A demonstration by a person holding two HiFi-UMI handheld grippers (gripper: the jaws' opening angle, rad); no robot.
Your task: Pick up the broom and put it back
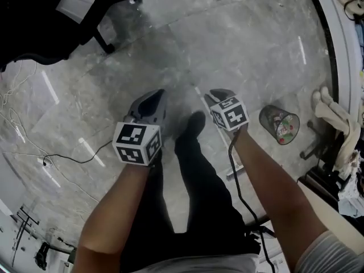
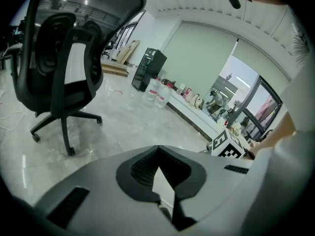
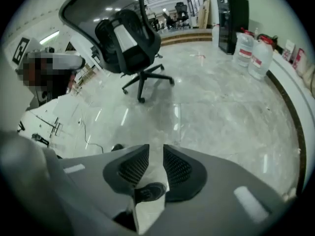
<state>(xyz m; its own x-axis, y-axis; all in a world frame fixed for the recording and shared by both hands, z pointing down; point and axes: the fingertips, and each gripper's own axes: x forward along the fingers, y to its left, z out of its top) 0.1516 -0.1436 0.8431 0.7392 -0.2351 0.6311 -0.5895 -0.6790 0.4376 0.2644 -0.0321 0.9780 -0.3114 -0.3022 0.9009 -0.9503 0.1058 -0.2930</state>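
No broom shows in any view. In the head view both grippers hang low over the grey marble floor (image 1: 239,44), one on each side of the person's dark trouser leg and shoe (image 1: 193,127). My left gripper (image 1: 153,95) points down and forward; in the left gripper view its fingertips (image 2: 157,149) meet with nothing held. My right gripper (image 1: 219,95) points steeply down. In the right gripper view its jaws (image 3: 156,149) stand a little apart, with only floor and the shoe (image 3: 147,193) seen through the gap.
A black office chair (image 1: 68,16) (image 2: 64,68) (image 3: 130,43) stands ahead on the left. A mesh waste bin (image 1: 279,124) sits right of the right gripper, pale cloth-like items (image 1: 330,110) beyond. A thin cable (image 1: 85,158) crosses the floor. Water jugs (image 3: 253,53) and a black cabinet (image 3: 231,14) line the curved ledge.
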